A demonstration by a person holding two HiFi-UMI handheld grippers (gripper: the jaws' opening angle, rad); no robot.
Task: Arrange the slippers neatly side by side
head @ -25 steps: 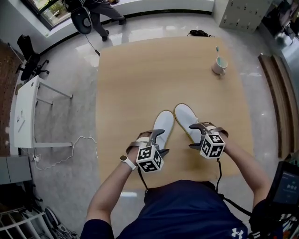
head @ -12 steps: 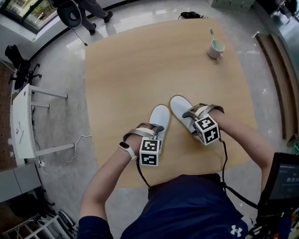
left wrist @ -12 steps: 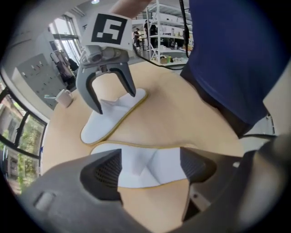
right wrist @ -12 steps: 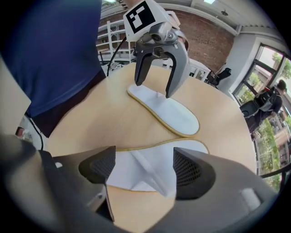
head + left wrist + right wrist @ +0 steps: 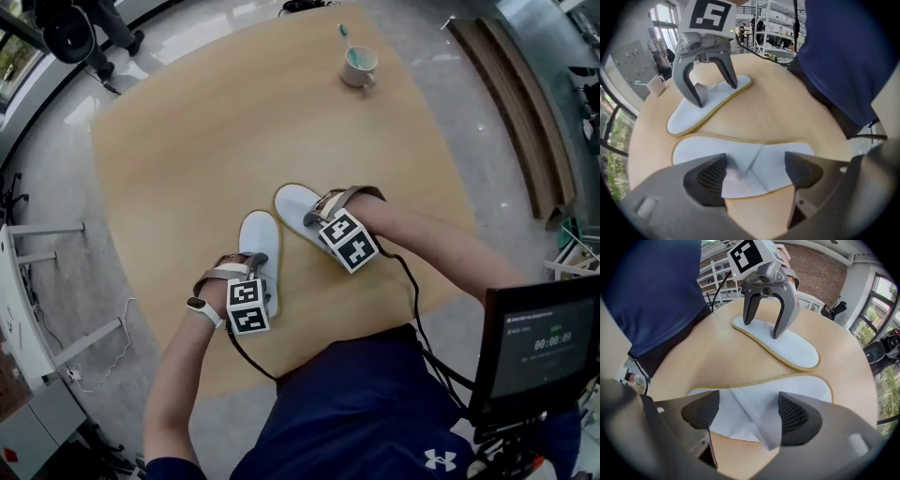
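Note:
Two white slippers with tan edging lie on the wooden table (image 5: 187, 141), toes apart in a shallow V. My left gripper (image 5: 262, 284) points down over the left slipper (image 5: 258, 242), open, its jaws either side of the strap (image 5: 750, 164). My right gripper (image 5: 317, 214) stands over the right slipper (image 5: 295, 202). Its jaws have just been opening, and that slipper's strap (image 5: 750, 411) lies between the pads without being pressed. Each gripper view shows the other gripper straddling its slipper: the right gripper (image 5: 714, 91), and the left gripper (image 5: 762, 329).
A mug (image 5: 358, 67) with a toothbrush in it stands near the table's far edge. A screen on a stand (image 5: 539, 342) is at the lower right, by the person's body. Chairs and a white desk (image 5: 14, 309) stand on the floor to the left.
Both grippers have come down onto the slippers and tipped to point more steeply downward. The head camera has swung, so the table sits turned in the picture. The slippers lie as before.

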